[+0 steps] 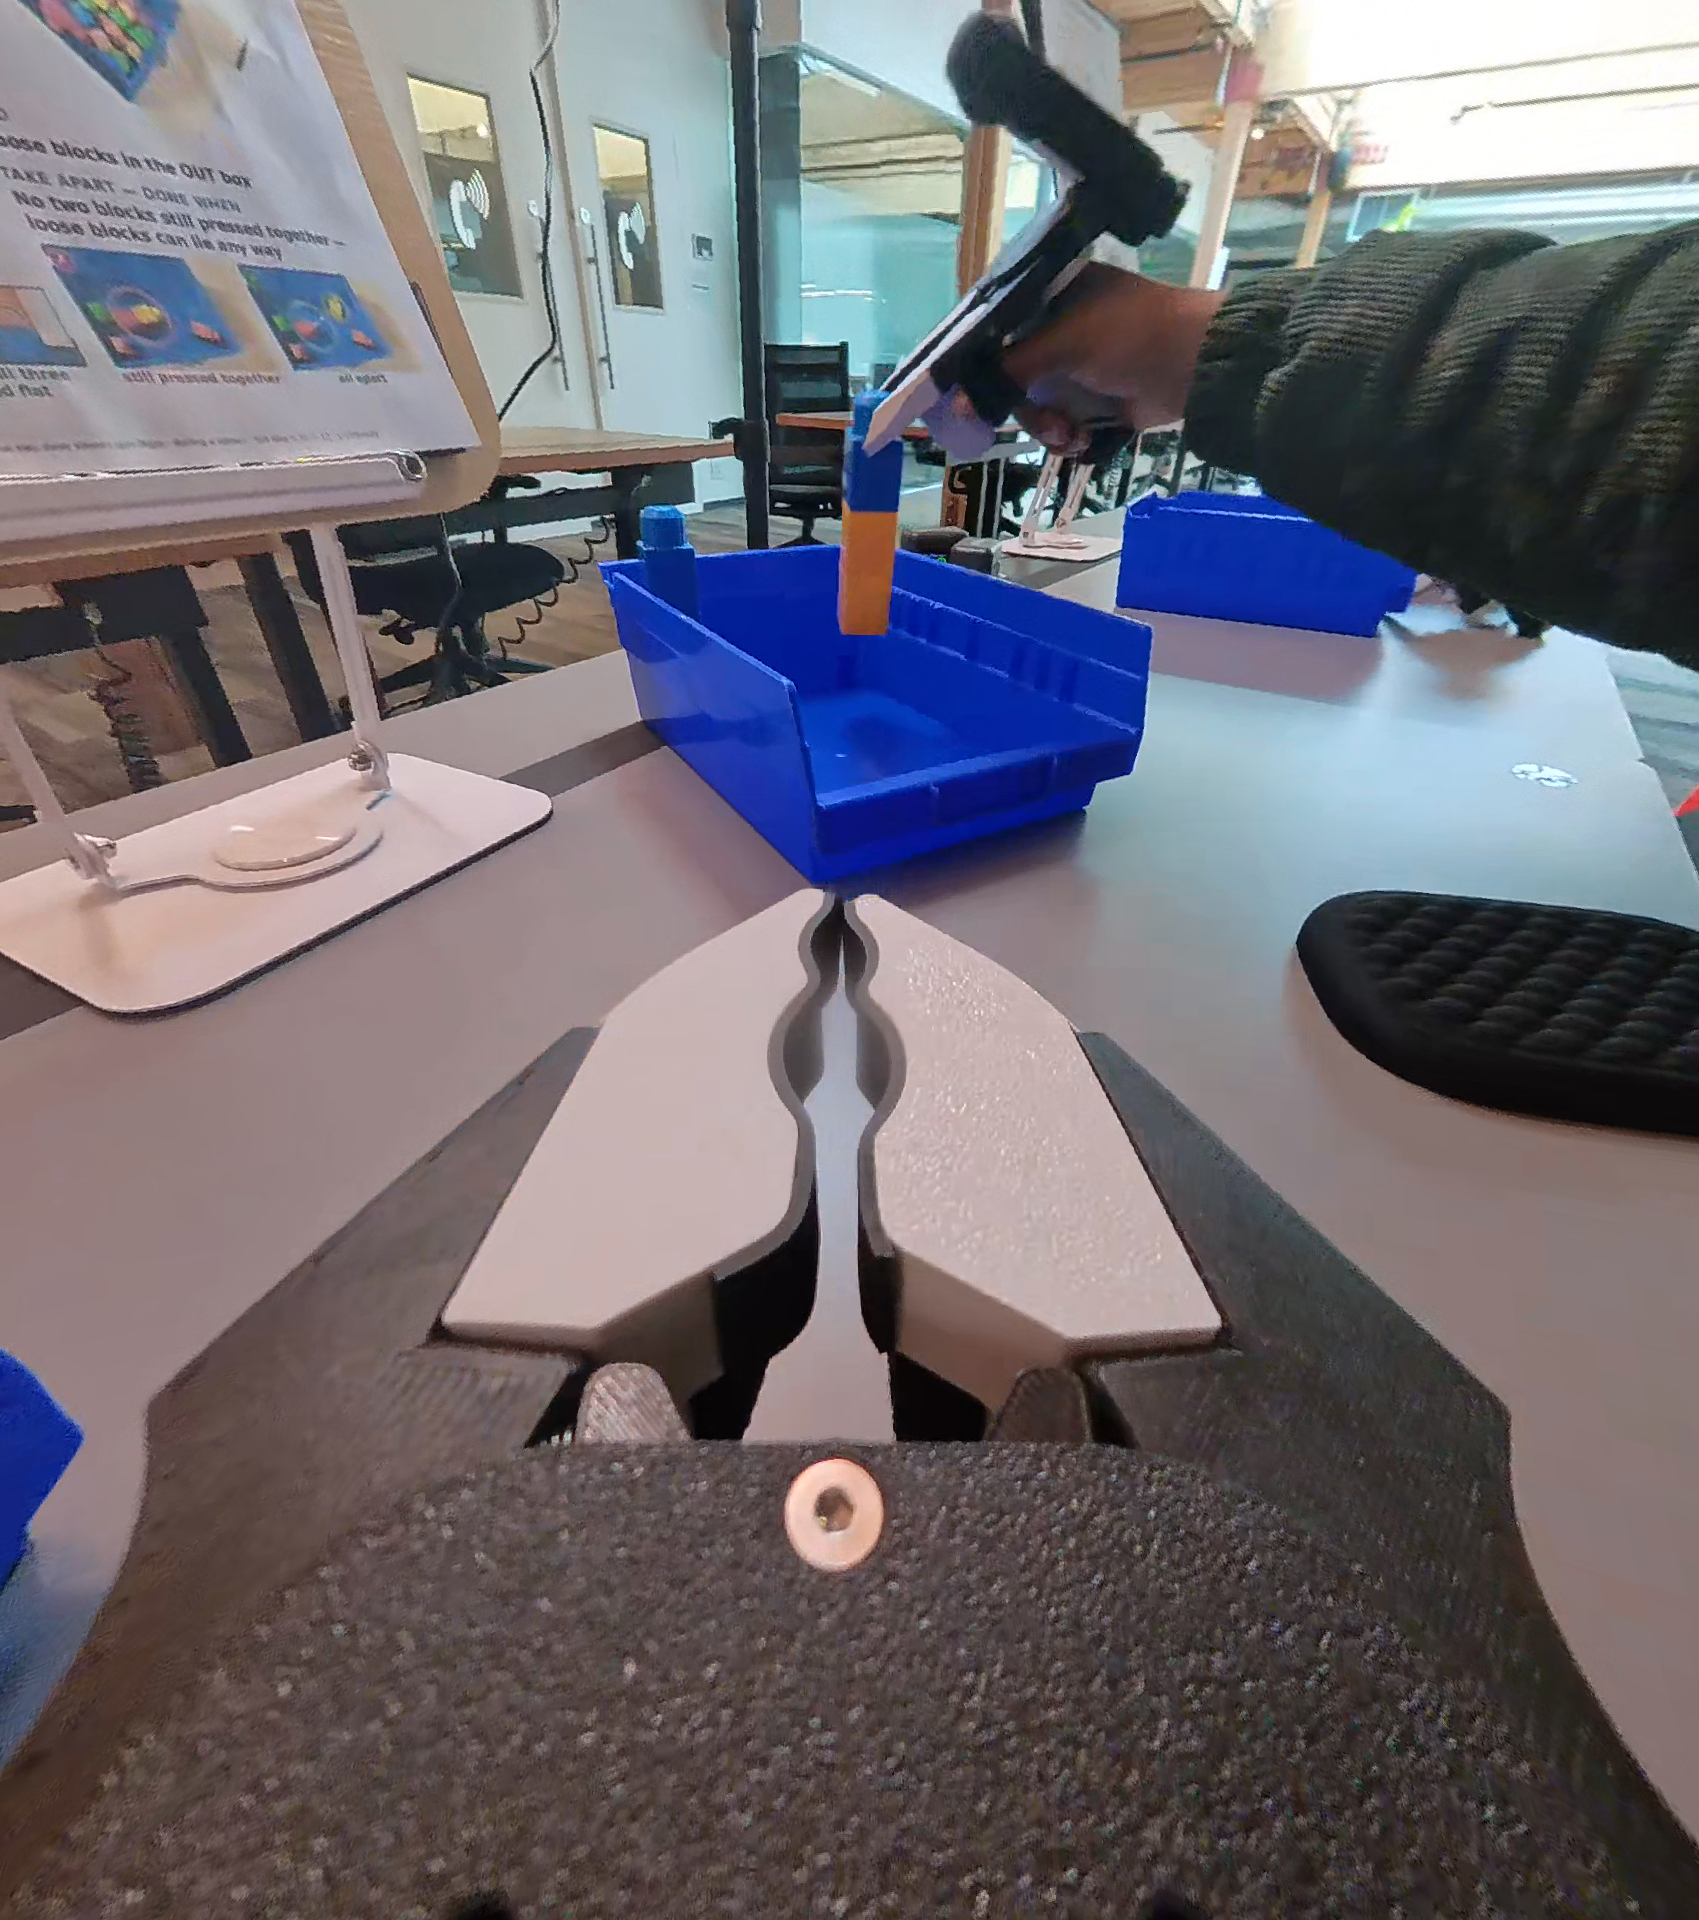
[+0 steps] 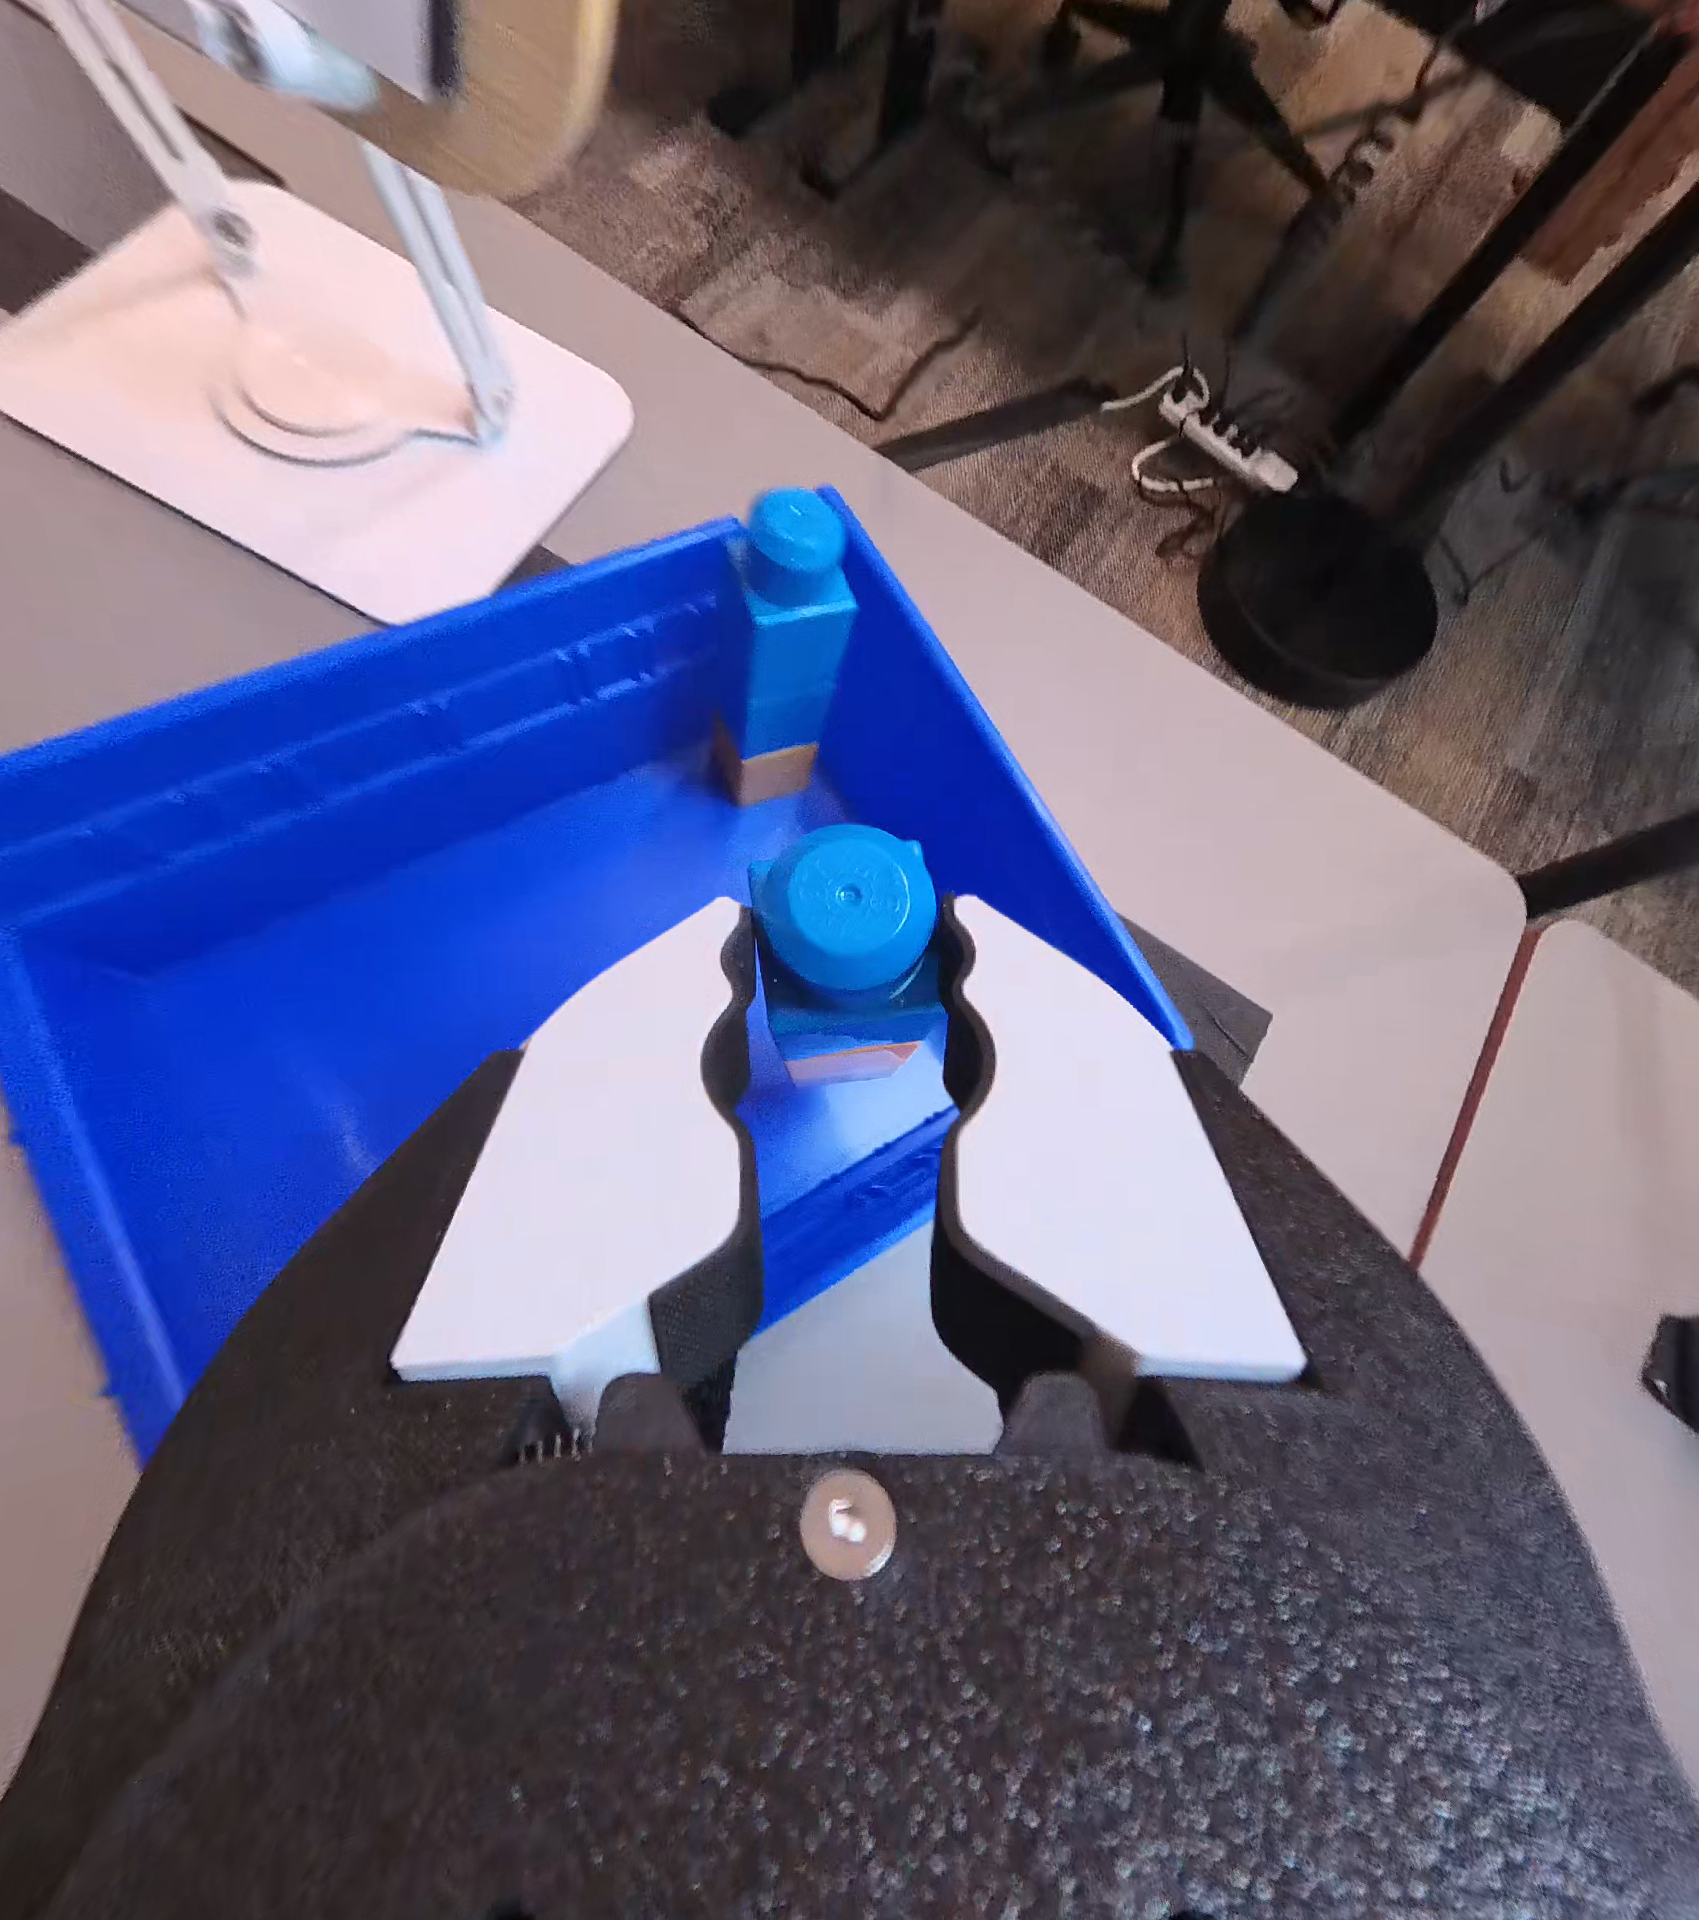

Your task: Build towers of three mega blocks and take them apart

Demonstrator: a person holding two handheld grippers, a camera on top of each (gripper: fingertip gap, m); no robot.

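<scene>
The right gripper (image 2: 847, 971) holds a tower (image 1: 866, 540) of blue and orange blocks by its blue top, up in the air over the blue bin (image 1: 928, 717). Another tower (image 2: 791, 644) stands in the bin's far corner. The left gripper (image 1: 840, 914) hangs low over the grey table (image 1: 1344, 810), near the bin's front edge. Its jaws are almost closed, with nothing in them.
</scene>
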